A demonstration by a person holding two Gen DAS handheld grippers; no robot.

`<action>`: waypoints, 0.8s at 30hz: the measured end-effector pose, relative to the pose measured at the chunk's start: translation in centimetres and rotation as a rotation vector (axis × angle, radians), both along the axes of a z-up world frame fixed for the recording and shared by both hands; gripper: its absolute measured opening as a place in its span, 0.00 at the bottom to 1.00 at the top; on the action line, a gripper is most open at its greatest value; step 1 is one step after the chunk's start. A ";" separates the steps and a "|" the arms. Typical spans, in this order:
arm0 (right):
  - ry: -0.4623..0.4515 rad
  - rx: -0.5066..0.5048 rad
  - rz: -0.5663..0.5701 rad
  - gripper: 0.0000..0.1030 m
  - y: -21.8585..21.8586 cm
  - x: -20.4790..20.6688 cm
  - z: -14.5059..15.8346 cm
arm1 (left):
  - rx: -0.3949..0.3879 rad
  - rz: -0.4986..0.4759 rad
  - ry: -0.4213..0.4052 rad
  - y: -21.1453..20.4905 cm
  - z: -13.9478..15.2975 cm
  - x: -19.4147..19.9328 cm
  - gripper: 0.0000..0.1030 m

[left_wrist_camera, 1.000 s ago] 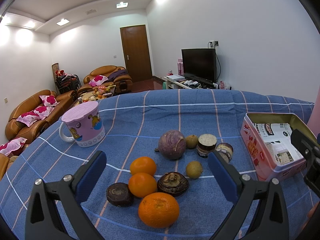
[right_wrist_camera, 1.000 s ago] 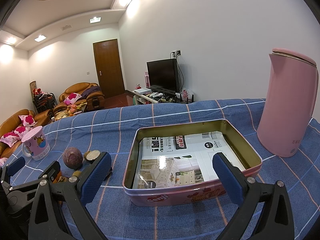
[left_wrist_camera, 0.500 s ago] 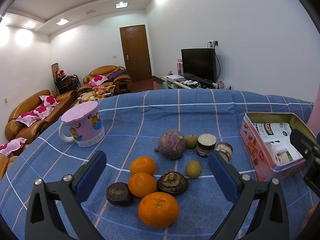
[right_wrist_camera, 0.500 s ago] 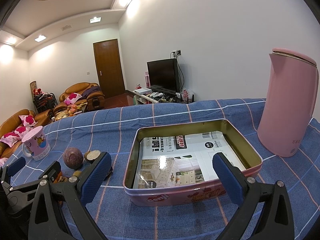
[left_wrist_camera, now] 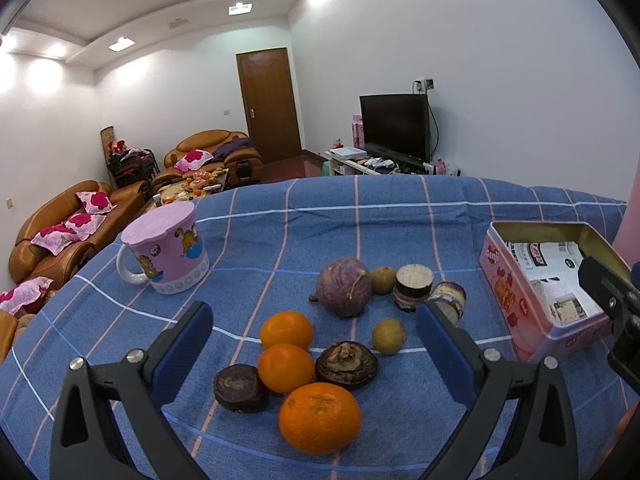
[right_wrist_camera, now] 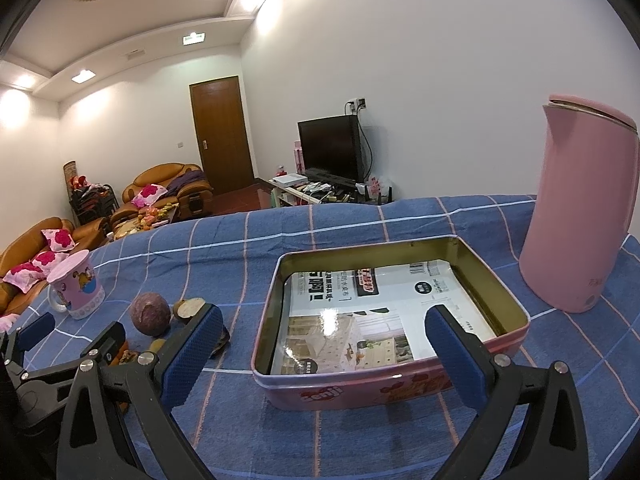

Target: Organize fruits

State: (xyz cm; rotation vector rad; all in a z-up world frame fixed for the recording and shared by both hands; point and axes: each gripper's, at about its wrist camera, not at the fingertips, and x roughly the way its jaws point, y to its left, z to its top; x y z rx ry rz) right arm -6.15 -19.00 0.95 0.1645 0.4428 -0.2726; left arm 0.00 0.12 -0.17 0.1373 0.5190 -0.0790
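Fruits lie grouped on the blue checked cloth: three oranges, the nearest large (left_wrist_camera: 319,417), two behind it (left_wrist_camera: 285,367) (left_wrist_camera: 286,330), dark brown pieces (left_wrist_camera: 240,388) (left_wrist_camera: 346,364), a purple round fruit (left_wrist_camera: 344,287) (right_wrist_camera: 151,313), small tan fruits (left_wrist_camera: 388,335) and cut brown pieces (left_wrist_camera: 413,285). My left gripper (left_wrist_camera: 314,340) is open and empty just above the oranges. My right gripper (right_wrist_camera: 322,346) is open and empty over the near wall of the pink tin (right_wrist_camera: 384,390), which is lined with printed paper and shows in the left wrist view (left_wrist_camera: 516,300).
A pink lidded mug (left_wrist_camera: 166,252) (right_wrist_camera: 76,286) stands at the left of the cloth. A tall pink kettle (right_wrist_camera: 580,216) stands right of the tin. The left gripper's frame (right_wrist_camera: 60,364) shows at the right wrist view's left edge. Sofas and a TV lie beyond the table.
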 end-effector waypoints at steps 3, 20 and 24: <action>0.003 0.006 0.024 0.99 0.3 0.0 -0.1 | 0.017 0.014 -0.006 0.9 0.6 0.3 1.00; 0.199 0.133 0.505 0.78 9.5 3.3 -2.5 | 0.061 0.220 0.075 10.5 1.1 4.1 1.00; 0.268 0.125 0.571 0.78 13.3 4.7 -3.4 | 0.025 0.201 0.115 11.4 0.9 4.2 1.00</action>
